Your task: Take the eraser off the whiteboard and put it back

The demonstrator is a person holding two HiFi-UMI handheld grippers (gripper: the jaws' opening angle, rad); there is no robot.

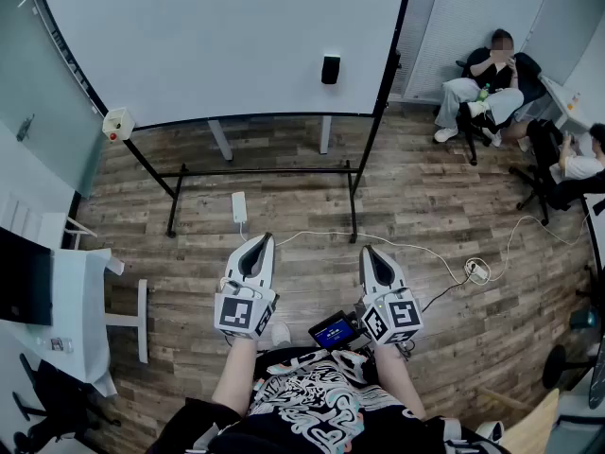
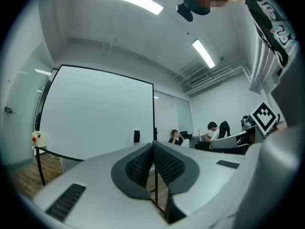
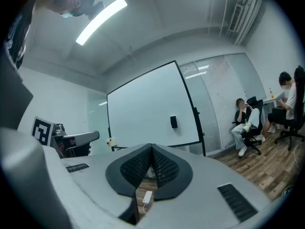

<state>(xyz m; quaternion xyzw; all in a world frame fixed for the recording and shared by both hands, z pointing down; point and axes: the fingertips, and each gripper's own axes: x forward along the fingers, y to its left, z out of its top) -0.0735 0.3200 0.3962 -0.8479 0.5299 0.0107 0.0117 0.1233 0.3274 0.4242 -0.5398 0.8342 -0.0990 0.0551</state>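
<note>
Both tongs are closed and empty. The left tongs (image 1: 261, 239) and the right tongs (image 1: 368, 251) are held side by side, level, low in the head view in front of the person's patterned shirt (image 1: 312, 395), and both point toward the whiteboard (image 1: 217, 36). In the left gripper view, the dark ribbed pads (image 2: 164, 163) of the left tongs (image 2: 153, 143) meet at the tips with nothing between them. The right gripper view shows the same for the right tongs (image 3: 151, 146): tips together, nothing gripped.

The eraser (image 1: 330, 69) is a small dark block stuck to the whiteboard's face, near its right edge and a little above the bottom rail, well apart from both tongs. It also appears in the left gripper view (image 2: 137, 136) and the right gripper view (image 3: 174, 122).

The whiteboard stands on a black frame (image 1: 265, 170) on the wooden floor (image 1: 444, 206). A small white box (image 1: 117, 123) with a red spot sits at its lower left corner. On the floor between the frame and the tongs lies a white power strip (image 1: 239, 206), with a white cable (image 1: 416, 249) trailing off to the right. A seated person (image 1: 492, 78) is in a chair by the wall to the right of the board. A white worktop (image 1: 80, 301) with a dark screen (image 1: 24, 277) stands at the left.
</note>
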